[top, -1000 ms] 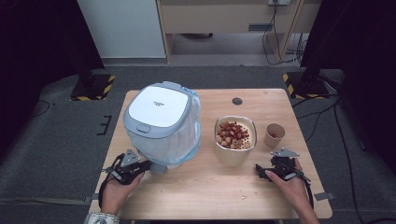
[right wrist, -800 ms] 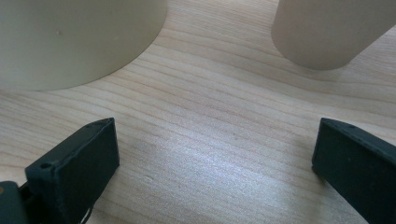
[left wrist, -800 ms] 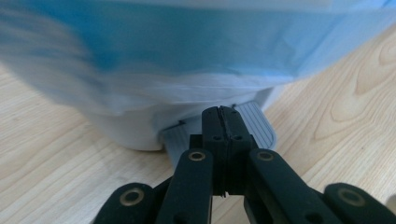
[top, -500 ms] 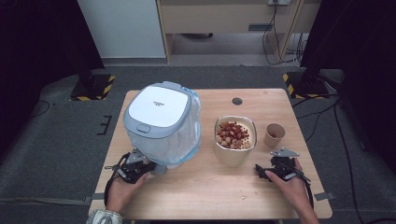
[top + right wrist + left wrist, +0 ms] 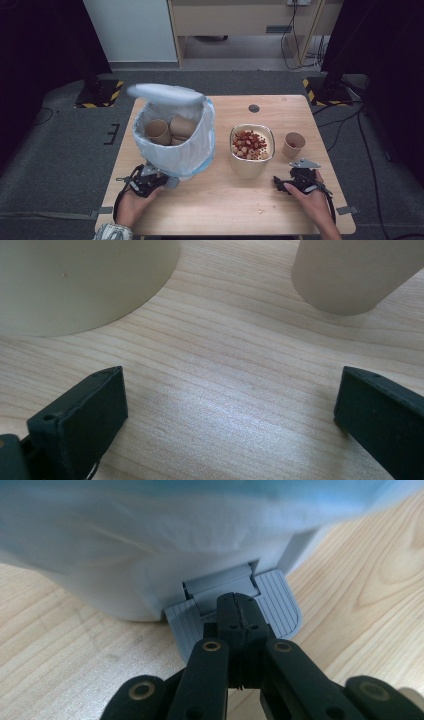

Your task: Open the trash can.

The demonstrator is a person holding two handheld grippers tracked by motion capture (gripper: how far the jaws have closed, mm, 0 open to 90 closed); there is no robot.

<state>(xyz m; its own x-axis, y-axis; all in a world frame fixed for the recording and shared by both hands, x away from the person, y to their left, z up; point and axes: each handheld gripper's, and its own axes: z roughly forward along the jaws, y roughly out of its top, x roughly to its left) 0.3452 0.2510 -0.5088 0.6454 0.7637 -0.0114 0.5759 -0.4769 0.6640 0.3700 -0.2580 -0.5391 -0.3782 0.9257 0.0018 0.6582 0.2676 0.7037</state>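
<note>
Over on the left we see the left gripper (image 5: pixel 161 181) low on the wooden table (image 5: pixel 225 205), its jaws pressed together with nothing between them, their tips down on the grey foot pedal (image 5: pixel 280 607) at the base of the pedal bin (image 5: pixel 175 150). The bin stands on the left half of the table, and its white lid (image 5: pixel 165 93) is tipped up at the back. Inside the pale blue liner (image 5: pixel 197 152) we count a few brown paper cups (image 5: pixel 170 130) lying in a heap.

Moving across, we find a cream bowl (image 5: pixel 251 167) near the middle, full of red and tan pieces that we cannot identify. Just beside it, to the right, a single brown paper cup (image 5: pixel 293 145) stands upright, apart from the bowl. A small dark disc (image 5: pixel 254 108) sits on the table's far edge.

On the right, the right gripper (image 5: pixel 278 183) rests near the table's front edge, jaws spread wide over bare wood and holding nothing. In its own view, the bowl's wall (image 5: pixel 85 285) looms at upper left and the cup's base (image 5: pixel 352 275) at upper right, both well clear of the jaws.
</note>
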